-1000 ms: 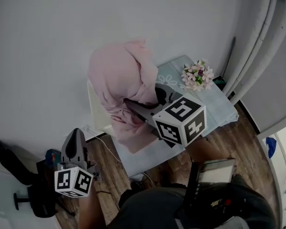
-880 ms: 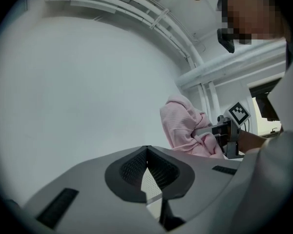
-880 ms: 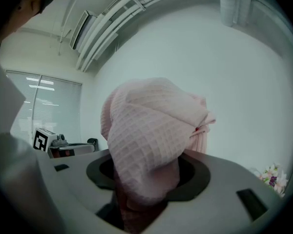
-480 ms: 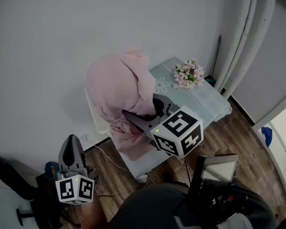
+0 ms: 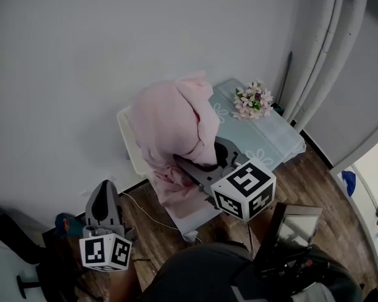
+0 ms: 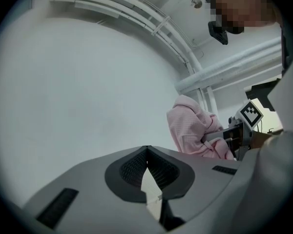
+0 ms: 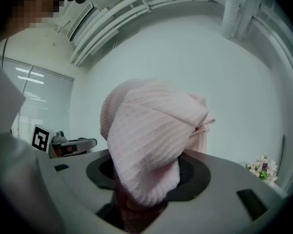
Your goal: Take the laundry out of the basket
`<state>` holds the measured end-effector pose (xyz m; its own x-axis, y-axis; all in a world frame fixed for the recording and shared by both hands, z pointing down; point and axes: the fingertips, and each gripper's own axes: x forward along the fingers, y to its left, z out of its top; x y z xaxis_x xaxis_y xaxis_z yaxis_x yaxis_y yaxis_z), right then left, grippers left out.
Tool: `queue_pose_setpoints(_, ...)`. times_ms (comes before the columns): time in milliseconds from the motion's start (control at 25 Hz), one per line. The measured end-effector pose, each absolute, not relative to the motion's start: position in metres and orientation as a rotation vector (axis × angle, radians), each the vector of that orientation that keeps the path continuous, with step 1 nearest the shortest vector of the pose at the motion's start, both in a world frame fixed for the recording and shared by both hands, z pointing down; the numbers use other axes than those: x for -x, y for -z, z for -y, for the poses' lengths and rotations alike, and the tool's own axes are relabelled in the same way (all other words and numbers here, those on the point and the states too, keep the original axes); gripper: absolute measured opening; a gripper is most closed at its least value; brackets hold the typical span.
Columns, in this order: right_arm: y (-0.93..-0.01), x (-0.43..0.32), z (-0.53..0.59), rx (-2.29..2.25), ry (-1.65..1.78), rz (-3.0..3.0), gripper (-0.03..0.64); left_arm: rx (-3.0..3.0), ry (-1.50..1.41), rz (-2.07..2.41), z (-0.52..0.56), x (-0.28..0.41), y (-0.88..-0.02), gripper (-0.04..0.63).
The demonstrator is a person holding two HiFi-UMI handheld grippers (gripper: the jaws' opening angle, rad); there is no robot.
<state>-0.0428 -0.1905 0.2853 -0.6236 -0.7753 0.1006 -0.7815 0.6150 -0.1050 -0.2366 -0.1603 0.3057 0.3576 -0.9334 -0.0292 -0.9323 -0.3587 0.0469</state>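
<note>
White wall [image 5: 82, 55] backs a bench [image 5: 274, 137] under a pale blue cloth, with a bouquet of flowers [image 5: 252, 100] near its right end. The right gripper [image 5: 196, 165] is clamped on a pink ribbed garment [image 5: 173, 128], held bunched above the bench's left end beside the white basket [image 5: 127, 140]. The left gripper [image 5: 103, 194], clenched on nothing, hangs low over the wooden floor [image 5: 145, 231].
</note>
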Motion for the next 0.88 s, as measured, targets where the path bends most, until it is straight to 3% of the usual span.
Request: queue_pose_setpoints(880, -0.295, 0.042, 0.195, -1.420, -0.194, 2.734, 0.250, -2.509, 0.030, 1.781, 0.166, 0.248, -0.326, 0.009)
